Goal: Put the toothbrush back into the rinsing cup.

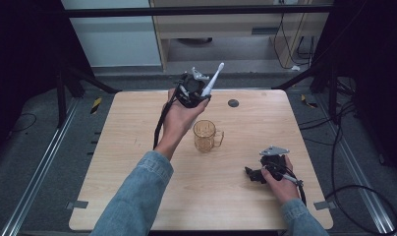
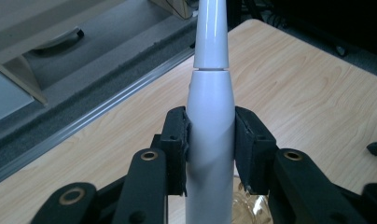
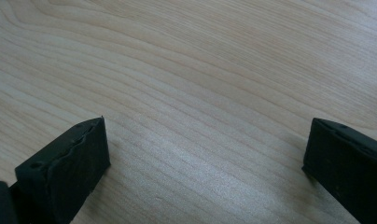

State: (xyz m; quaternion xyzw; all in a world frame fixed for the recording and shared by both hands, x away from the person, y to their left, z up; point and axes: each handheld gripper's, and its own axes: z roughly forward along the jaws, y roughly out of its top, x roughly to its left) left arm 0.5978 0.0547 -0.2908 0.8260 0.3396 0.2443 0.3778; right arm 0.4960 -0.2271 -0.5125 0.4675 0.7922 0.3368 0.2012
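Observation:
My left gripper (image 1: 199, 94) is raised above the far middle of the table, shut on a white electric toothbrush (image 1: 212, 79) that points up and away. In the left gripper view both pads clamp the toothbrush handle (image 2: 210, 135), its neck rising out of the top. An amber glass mug (image 1: 205, 135) stands upright on the table just below and nearer than that gripper; its rim shows under the jaws (image 2: 247, 210). My right gripper (image 1: 253, 174) rests low at the table's near right, open, with bare wood (image 3: 200, 116) between its jaws.
A small dark round disc (image 1: 233, 103) lies near the table's far edge. The wooden table (image 1: 137, 196) has bare surface at left and front. Black frame bars and cables surround it, with a cabinet beyond the far edge.

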